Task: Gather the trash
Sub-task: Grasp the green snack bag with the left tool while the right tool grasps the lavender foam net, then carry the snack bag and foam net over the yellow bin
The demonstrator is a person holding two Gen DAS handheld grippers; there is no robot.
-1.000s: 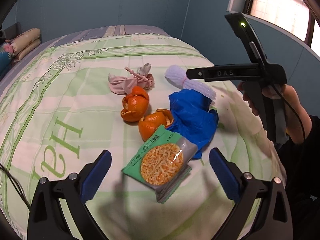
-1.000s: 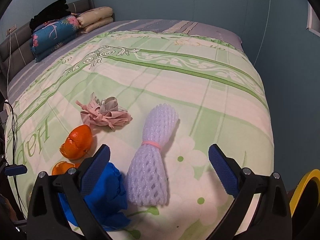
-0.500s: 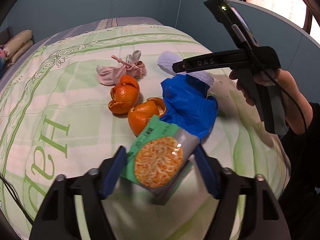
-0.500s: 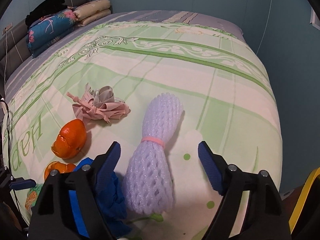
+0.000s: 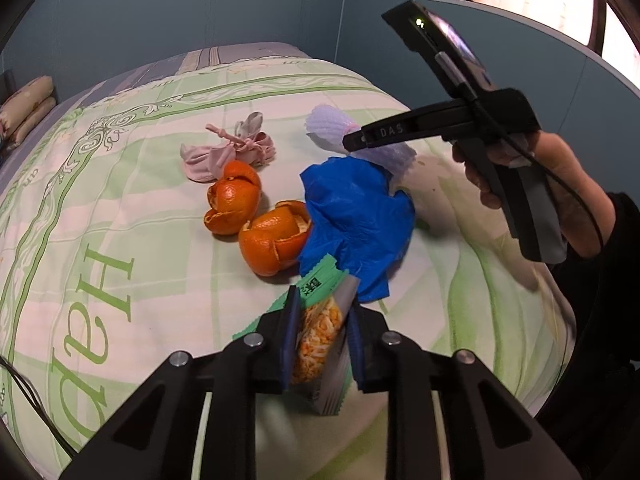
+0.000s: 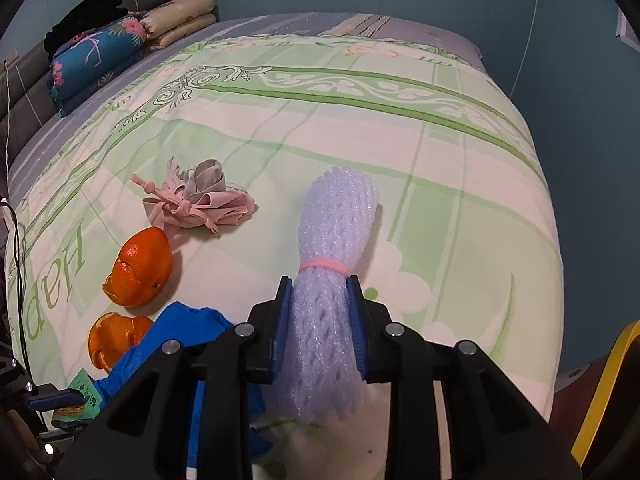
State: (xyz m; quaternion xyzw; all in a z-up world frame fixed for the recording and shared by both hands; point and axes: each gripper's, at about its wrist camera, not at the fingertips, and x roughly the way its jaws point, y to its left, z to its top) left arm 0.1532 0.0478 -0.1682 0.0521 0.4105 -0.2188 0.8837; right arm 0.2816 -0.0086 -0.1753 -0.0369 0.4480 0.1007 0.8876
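While the left tool [image 5: 320, 332] clamps its blue pads on the green noodle packet [image 5: 322, 320], the packet stands squeezed and folded between them at the near edge of the bed [image 5: 120, 248], its green top corner poking up toward the blue plastic bag [image 5: 356, 216]. That bag lies crumpled on the green-and-cream quilt, touching the nearer orange peel [image 5: 276, 240] on its left side. A second orange peel [image 5: 232, 200] sits just beside the first, farther from the camera, and a pink knotted cloth scrap [image 5: 228, 152] lies just behind it.

From the right wrist view, the right tool [image 6: 320, 320] is closed on the lavender foam fruit net [image 6: 328, 272], gripping it just below the pink rubber band [image 6: 323, 265] that cinches its middle. The net's far end fans out over the quilt, and its near end bulges below the pads. To the left of it lie the pink scrap, both orange peels and the blue bag, with a corner of the green packet visible at the lower left edge.

In the left wrist view the right tool reaches in from the right, held by a bare hand [image 5: 536, 184], its tip over the foam net. Folded bedding [image 6: 132, 44] is stacked at the head of the bed.
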